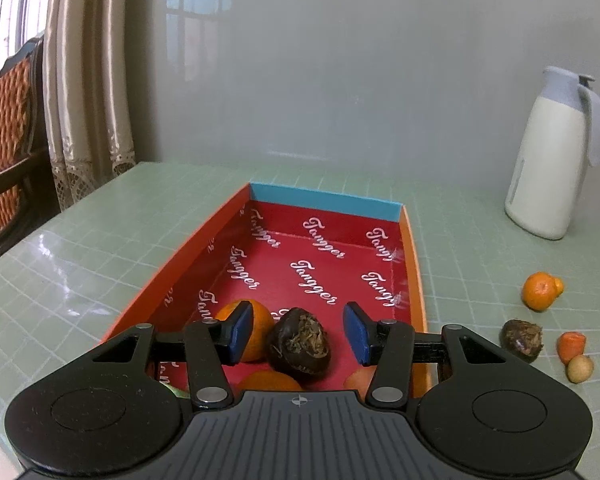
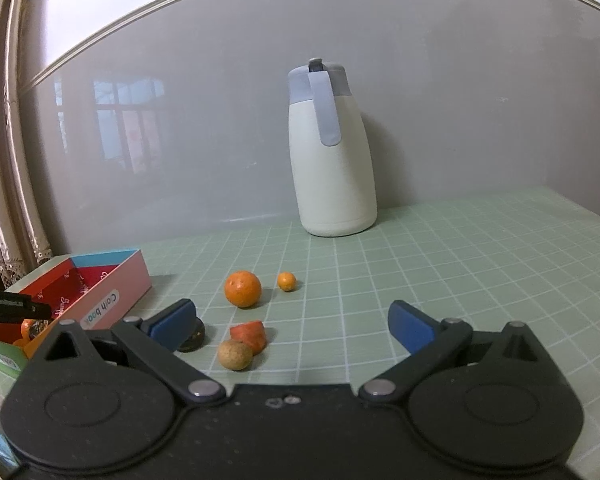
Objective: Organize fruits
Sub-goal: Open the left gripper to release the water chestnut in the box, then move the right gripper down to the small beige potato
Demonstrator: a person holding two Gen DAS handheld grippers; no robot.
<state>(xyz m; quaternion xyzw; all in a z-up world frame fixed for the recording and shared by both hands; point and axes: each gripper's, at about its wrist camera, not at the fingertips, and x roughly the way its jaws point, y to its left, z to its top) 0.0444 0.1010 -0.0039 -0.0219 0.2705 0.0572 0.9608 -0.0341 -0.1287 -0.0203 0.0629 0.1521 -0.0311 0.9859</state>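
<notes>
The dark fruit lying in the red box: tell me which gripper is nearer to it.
Left. The left gripper hangs over the red box with its open jaws straddling the dark fruit. The right gripper hovers over loose fruit on the table, outside the box.

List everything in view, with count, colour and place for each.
box: one, orange rim, red lining with white script, left part of the table
dark fruit in box: one, dark brown, near end, between the left gripper's fingers
oranges in box: at least three, orange, near end, partly hidden
large orange: one, orange, on the table right of the box
small orange: one, orange, right of the large one
red-orange piece: one, touching the tan fruit
tan fruit: one, tan, nearest the right gripper
dark fruit on table: one, dark brown, beside the box
jug: one, white with grey-blue lid, against the wall
table: one, green grid
left gripper: open, over the box
right gripper: open, above the loose fruit
</notes>
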